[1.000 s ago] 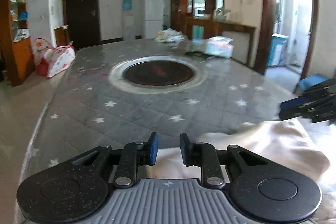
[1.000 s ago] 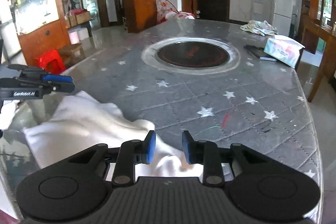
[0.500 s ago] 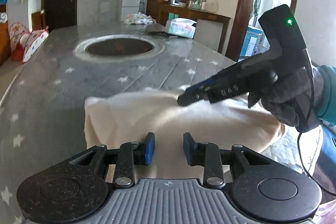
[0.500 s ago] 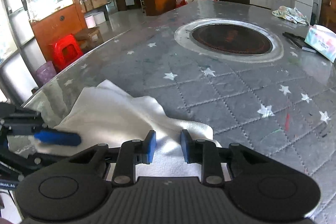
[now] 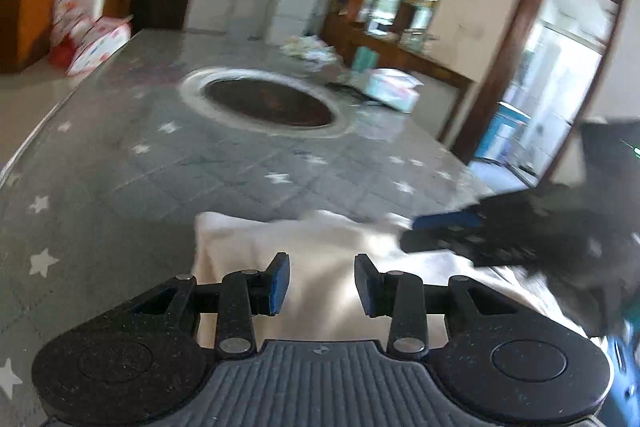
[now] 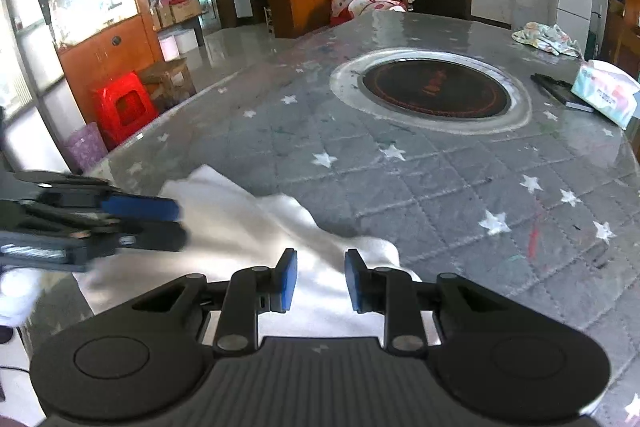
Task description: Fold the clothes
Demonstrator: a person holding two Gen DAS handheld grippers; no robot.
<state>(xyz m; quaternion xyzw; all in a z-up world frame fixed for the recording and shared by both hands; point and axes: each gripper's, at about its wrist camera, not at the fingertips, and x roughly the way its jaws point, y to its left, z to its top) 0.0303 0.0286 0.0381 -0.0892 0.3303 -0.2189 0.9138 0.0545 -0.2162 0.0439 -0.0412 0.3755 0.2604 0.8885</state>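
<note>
The white garment (image 6: 240, 239) lies bunched at the near edge of the grey star-patterned table (image 6: 440, 179), on the near side of the round dark hotplate (image 6: 434, 89). The left gripper (image 5: 322, 283) and the right gripper (image 6: 321, 281) both hover over the garment, jaws apart and empty. Right of the hotplate stands a tissue pack (image 6: 606, 93); its print is too small to read.

My left wrist feed is motion-smeared throughout, daylight blowing out the doorway (image 5: 560, 75); the right feed is sharp, with window glare sheening the table (image 6: 400, 27), overexposing the white cloth (image 6: 240, 227), fisheye bending edges.
</note>
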